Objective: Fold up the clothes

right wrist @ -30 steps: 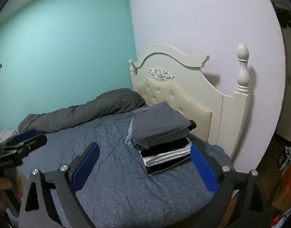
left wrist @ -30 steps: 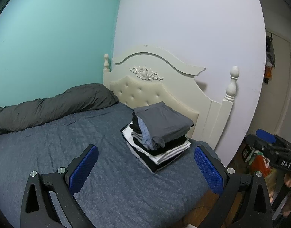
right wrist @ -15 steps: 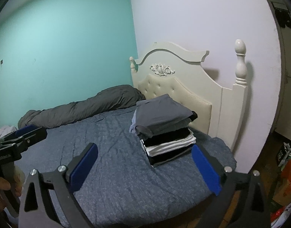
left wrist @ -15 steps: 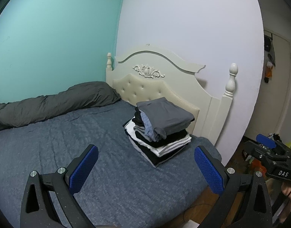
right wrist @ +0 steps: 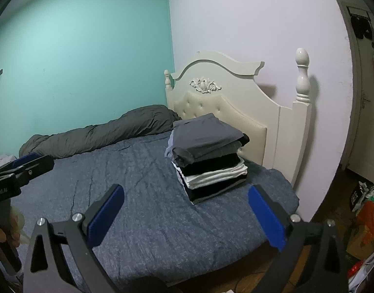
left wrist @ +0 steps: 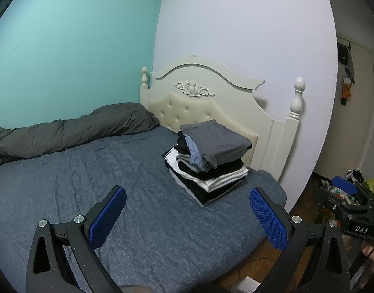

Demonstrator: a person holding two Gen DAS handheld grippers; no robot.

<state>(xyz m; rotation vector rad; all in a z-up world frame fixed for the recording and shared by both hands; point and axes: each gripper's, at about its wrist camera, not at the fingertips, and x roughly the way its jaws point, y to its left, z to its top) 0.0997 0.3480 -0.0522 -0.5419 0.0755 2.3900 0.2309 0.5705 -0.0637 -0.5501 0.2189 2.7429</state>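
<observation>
A stack of folded clothes (left wrist: 211,161) (right wrist: 209,156), grey on top with black and white layers below, sits on the blue bedspread (left wrist: 89,195) (right wrist: 138,190) near the headboard. My left gripper (left wrist: 187,201) is open and empty, held back from the bed's edge, well short of the stack. My right gripper (right wrist: 185,199) is likewise open and empty, off the bed's corner. Each gripper also shows in the other's view: the right gripper (left wrist: 346,193) at the far right, the left gripper (right wrist: 23,166) at the far left.
A dark grey rolled duvet (left wrist: 72,131) (right wrist: 101,131) lies along the teal wall. The cream headboard (left wrist: 211,102) (right wrist: 236,92) stands behind the stack. Clutter (right wrist: 368,210) sits on the floor at the right, near a doorway (left wrist: 353,109).
Both grippers have drawn back from the bed, so the stack looks smaller and more of the bedspread and floor shows. Both stay open and empty.
</observation>
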